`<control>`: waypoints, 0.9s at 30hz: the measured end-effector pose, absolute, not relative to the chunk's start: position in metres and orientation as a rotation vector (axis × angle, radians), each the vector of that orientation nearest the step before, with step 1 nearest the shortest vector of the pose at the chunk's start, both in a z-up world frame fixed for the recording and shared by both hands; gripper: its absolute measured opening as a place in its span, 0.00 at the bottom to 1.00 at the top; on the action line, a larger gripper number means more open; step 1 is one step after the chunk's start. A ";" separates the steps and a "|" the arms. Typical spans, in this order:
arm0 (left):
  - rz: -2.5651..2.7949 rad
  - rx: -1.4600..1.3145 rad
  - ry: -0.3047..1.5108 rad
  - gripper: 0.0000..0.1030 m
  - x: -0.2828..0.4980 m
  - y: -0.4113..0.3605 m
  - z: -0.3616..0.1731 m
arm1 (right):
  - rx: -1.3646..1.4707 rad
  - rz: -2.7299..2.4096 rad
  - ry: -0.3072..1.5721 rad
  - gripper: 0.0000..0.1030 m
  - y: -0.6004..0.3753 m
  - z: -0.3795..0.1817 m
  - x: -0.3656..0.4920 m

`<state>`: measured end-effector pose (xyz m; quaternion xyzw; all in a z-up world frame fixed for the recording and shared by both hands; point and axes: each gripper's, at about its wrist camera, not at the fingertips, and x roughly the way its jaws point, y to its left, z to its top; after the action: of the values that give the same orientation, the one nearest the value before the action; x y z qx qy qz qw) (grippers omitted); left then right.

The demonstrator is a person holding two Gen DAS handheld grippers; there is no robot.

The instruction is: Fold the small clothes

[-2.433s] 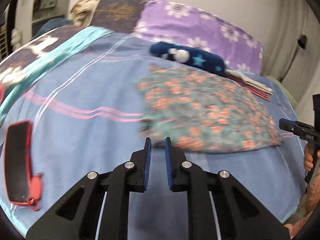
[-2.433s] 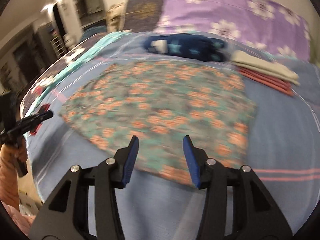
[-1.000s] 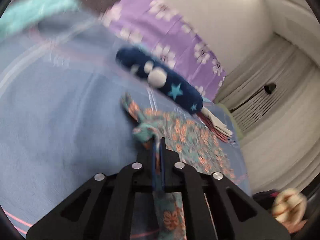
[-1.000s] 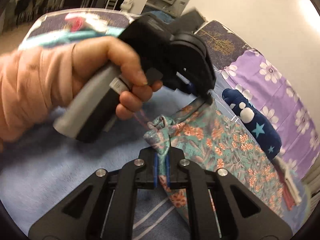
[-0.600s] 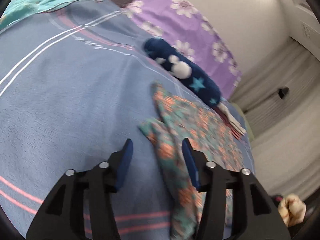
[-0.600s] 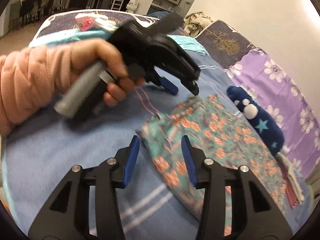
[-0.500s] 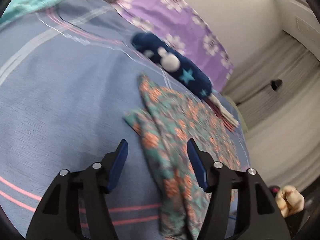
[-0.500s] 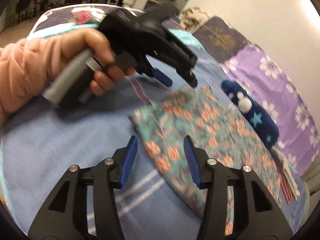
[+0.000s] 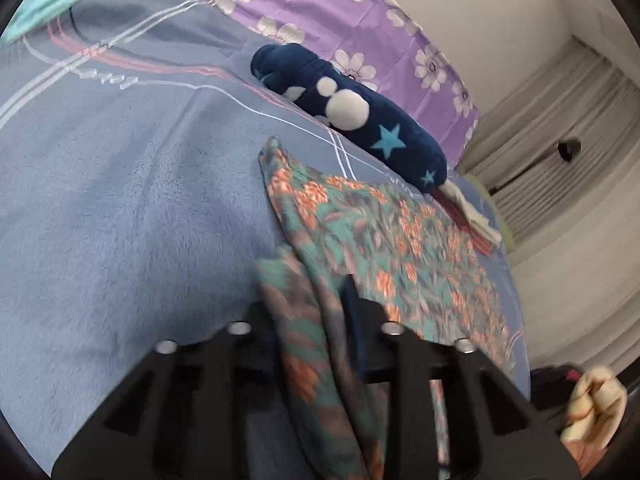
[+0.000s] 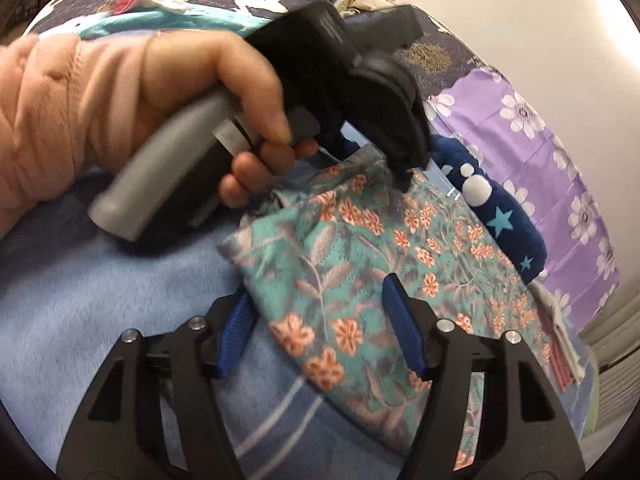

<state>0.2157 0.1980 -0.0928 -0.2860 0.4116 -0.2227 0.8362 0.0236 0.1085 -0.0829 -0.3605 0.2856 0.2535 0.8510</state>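
Observation:
A teal garment with orange flowers lies folded on the blue blanket. Its near fold runs between the fingers of my left gripper, whose jaws stand apart around the cloth; the image is blurred there. In the right wrist view the garment lies under my right gripper, which is open with its blue pads either side of the cloth's corner. The left gripper shows there held in a hand, its tips on the garment's far edge.
A dark blue plush with stars and white dots lies beyond the garment. Folded cream and red cloths sit behind it. A purple flowered pillow lies at the bed's head. Curtains hang at the right.
Both grippers held the garment's edge shut, then opened and let it drop folded. Since then the left gripper has dropped back onto the fold and the right has moved closer over the corner.

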 end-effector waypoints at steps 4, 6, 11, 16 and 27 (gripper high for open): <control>-0.481 -0.666 0.881 0.15 0.223 0.204 -0.097 | -0.741 0.577 0.610 0.50 0.108 -0.081 0.031; -0.460 -0.613 0.885 0.12 0.222 0.199 -0.090 | -0.729 0.563 0.603 0.25 0.108 -0.078 0.031; -0.452 -0.539 0.857 0.10 0.220 0.187 -0.056 | -0.543 0.557 0.581 0.09 0.079 -0.047 0.033; -0.487 -0.474 0.828 0.10 0.223 0.157 -0.016 | -0.432 0.533 0.554 0.06 0.042 -0.017 0.028; -0.510 -0.322 0.825 0.10 0.234 0.057 0.033 | -0.097 0.449 0.602 0.06 -0.075 0.014 0.044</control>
<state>0.2343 0.0569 0.0332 -0.1539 0.3949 -0.2442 0.8722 0.0439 -0.0754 0.0137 -0.0474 0.2939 0.2194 0.9291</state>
